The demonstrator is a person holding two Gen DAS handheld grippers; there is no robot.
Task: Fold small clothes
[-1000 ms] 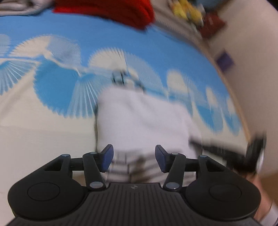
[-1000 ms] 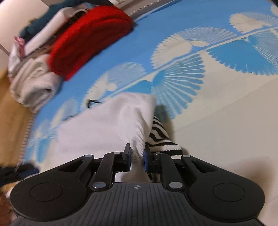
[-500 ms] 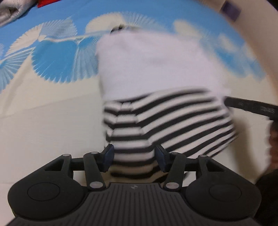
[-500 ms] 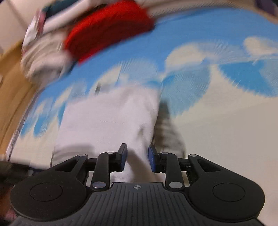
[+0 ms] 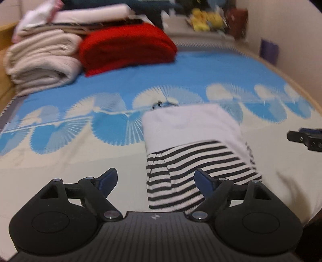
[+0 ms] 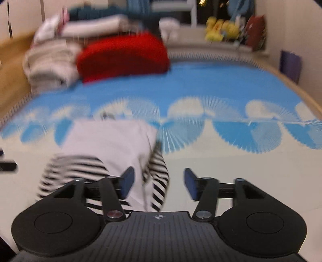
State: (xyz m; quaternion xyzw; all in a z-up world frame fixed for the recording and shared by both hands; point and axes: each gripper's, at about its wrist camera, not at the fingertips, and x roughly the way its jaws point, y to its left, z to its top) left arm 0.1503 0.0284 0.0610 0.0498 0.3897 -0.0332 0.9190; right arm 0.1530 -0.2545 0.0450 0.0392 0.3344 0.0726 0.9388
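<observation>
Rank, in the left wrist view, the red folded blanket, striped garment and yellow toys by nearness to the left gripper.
From the left gripper:
1. Striped garment, just ahead, lying flat.
2. Red folded blanket, far left of centre.
3. Yellow toys, back ledge, upper right.

Dim warm indoor light, motion blur (worse right), fisheye-curved edges

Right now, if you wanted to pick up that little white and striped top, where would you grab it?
Probably by the striped hem nearest the left gripper, coming in low from the near side. The top lies flat on the bedspread, and that near edge is its easiest layer to pinch.
</observation>
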